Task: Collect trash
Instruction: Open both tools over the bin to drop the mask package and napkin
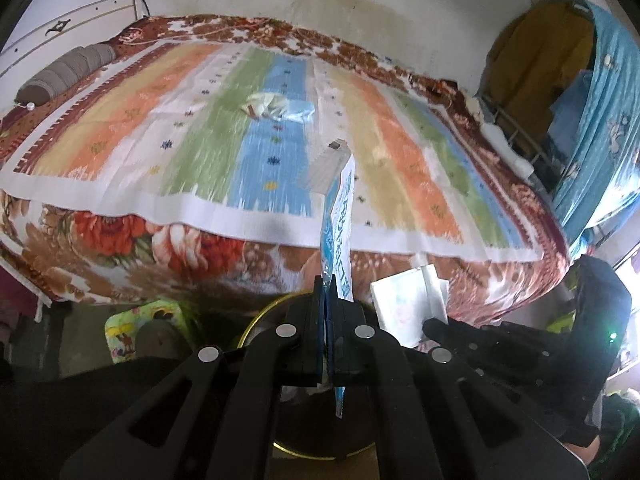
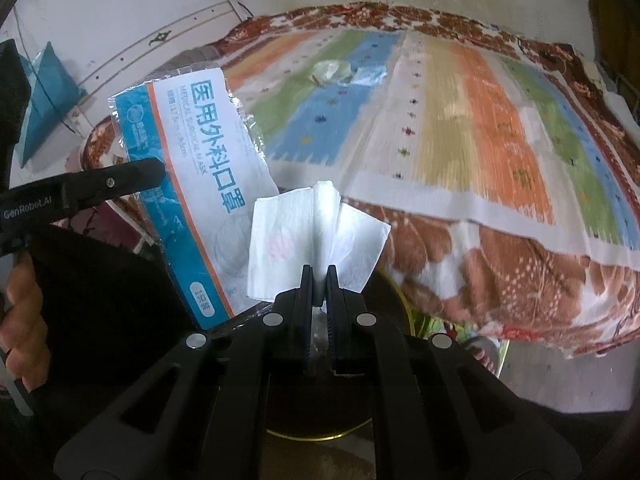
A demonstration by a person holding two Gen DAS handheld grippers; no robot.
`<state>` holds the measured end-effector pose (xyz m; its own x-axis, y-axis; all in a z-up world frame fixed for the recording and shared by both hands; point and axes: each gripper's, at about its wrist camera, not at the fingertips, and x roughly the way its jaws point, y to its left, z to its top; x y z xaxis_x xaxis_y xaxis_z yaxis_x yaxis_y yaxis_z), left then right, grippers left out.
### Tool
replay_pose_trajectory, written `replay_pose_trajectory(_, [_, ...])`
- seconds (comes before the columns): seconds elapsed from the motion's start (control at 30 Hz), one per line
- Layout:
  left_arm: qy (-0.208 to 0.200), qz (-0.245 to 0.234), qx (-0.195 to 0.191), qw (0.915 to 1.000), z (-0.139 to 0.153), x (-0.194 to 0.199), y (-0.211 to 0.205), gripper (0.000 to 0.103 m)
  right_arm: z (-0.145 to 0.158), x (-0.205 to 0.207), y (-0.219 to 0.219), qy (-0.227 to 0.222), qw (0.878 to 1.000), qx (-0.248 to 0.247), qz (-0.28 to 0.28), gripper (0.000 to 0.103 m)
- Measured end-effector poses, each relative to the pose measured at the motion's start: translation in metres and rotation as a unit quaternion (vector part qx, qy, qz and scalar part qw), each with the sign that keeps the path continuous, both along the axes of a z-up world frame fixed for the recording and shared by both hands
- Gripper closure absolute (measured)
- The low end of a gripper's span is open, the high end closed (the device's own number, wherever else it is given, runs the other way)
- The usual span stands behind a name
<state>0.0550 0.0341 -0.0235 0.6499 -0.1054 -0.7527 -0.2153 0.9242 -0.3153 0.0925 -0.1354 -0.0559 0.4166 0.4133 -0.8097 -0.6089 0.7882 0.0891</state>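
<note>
My left gripper (image 1: pixel 326 280) is shut on a blue and white mask wrapper (image 1: pixel 340 216), seen edge-on; the wrapper's face shows in the right wrist view (image 2: pixel 200 184). My right gripper (image 2: pixel 319 270) is shut on a folded white tissue (image 2: pixel 320 232), also visible in the left wrist view (image 1: pixel 408 300). Both are held above a round gold-rimmed bin (image 1: pixel 256 320), which also shows under the right gripper (image 2: pixel 400 296). More crumpled trash (image 1: pixel 276 106) lies mid-bed, seen too in the right wrist view (image 2: pixel 344 72).
A bed with a striped sheet (image 1: pixel 192 140) over a floral blanket (image 1: pixel 120 240) fills the view ahead. A grey pillow (image 1: pixel 64 72) lies far left. Clothes hang at the right (image 1: pixel 608 120). A patterned stool (image 1: pixel 132 328) stands by the bin.
</note>
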Motion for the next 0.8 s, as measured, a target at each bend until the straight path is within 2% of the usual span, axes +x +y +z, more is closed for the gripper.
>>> replay_pose_trajectory(0.27, [0.054,0.005,0.009,0.9985,-0.024,0.004,-0.009,0.103,-0.029,0.005,-0.002,0.042,0.998,-0.031,-0.026,0.098])
replay_pose_trajectory(0.53, [0.116,-0.010,0.015,0.9931,-0.051,0.013,-0.024,0.103,-0.059,0.010,0.005,0.090,0.993,-0.064,-0.041,0.098])
replay_pose_trajectory(0.8, [0.169,-0.004,-0.004,0.9855,-0.076,0.020,-0.024,0.103,-0.086,0.017,0.005,0.147,0.985,-0.071,-0.057,0.096])
